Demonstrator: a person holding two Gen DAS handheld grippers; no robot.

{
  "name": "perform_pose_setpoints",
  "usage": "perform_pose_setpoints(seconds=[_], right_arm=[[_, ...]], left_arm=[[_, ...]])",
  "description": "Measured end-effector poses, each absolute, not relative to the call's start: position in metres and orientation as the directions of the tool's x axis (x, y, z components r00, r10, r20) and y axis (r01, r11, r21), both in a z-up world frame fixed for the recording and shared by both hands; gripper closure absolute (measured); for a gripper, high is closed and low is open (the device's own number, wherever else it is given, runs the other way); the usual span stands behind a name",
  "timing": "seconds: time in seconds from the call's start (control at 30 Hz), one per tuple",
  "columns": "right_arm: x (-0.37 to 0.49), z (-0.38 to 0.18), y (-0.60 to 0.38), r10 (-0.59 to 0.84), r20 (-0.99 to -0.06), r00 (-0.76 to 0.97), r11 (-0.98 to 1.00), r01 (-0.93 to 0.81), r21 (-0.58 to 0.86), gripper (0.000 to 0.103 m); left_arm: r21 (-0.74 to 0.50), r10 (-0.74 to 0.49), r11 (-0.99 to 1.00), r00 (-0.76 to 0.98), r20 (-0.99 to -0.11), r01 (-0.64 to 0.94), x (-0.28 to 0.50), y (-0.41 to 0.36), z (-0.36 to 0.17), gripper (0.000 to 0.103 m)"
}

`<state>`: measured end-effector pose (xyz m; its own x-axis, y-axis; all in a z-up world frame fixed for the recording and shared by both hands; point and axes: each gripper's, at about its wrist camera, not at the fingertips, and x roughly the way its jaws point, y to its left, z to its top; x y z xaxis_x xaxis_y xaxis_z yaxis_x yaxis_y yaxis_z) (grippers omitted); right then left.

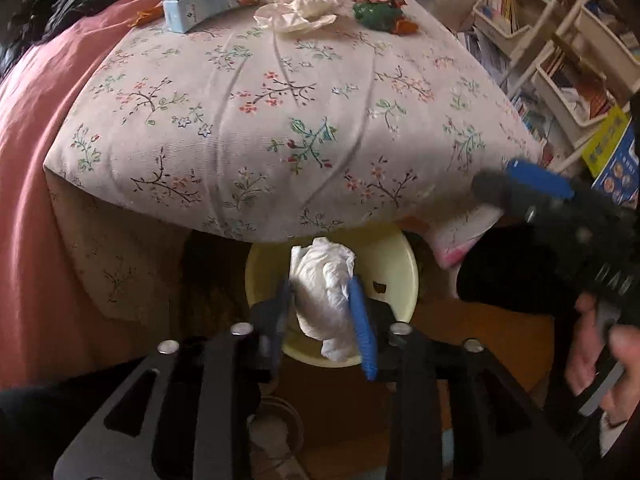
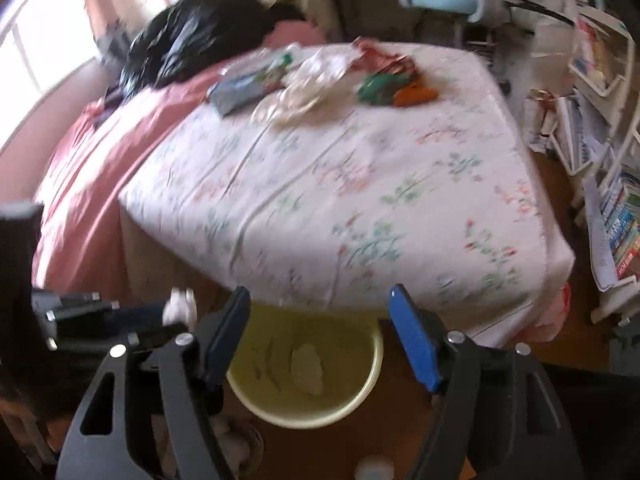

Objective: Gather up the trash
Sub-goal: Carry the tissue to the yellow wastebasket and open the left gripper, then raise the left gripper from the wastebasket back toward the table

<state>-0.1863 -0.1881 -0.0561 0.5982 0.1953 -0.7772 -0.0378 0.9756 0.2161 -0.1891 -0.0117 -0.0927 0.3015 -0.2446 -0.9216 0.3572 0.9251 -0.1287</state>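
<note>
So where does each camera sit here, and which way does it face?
Left wrist: on the left tool, facing down at the bin; tissue between its fingers; the right tool and a hand show.
Right wrist: on the right tool, open above the bin; the left tool shows at left.
Shared: bin, bed, litter.
</note>
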Motion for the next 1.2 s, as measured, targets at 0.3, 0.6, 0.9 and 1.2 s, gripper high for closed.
perform_pose_setpoints(seconds=[0.3, 0.6, 0.9, 1.2], right_arm=[[-0.191, -0.051, -0.184, 0.183, -0.753, 0.632, 0.977, -0.035, 0.208, 0.031], [-0.19, -0.049, -0.178, 0.157, -0.739, 0.655, 0.984, -0.044, 0.171, 0.029], [-0.189, -0.049, -0.176, 0.14, -0.733, 0.666, 0.988, -0.041, 0.151, 0.029], [-0.19, -0.045, -0.174, 0.119, -0.719, 0.684, 0.991, -0.042, 0.124, 0.028]], left_arm=[[-0.085, -0.22, 0.935, 0.374, -0.901, 0.345, -0.187, -0.009, -0.083, 0.045], [-0.064, -0.222, 0.94, 0.459, -0.86, 0.334, -0.185, -0.006, -0.068, 0.037], [-0.076, -0.232, 0.948, 0.509, -0.829, 0.308, -0.184, 0.001, -0.06, 0.035], [-0.088, -0.239, 0.954, 0.552, -0.799, 0.286, -0.184, 0.006, -0.053, 0.033]])
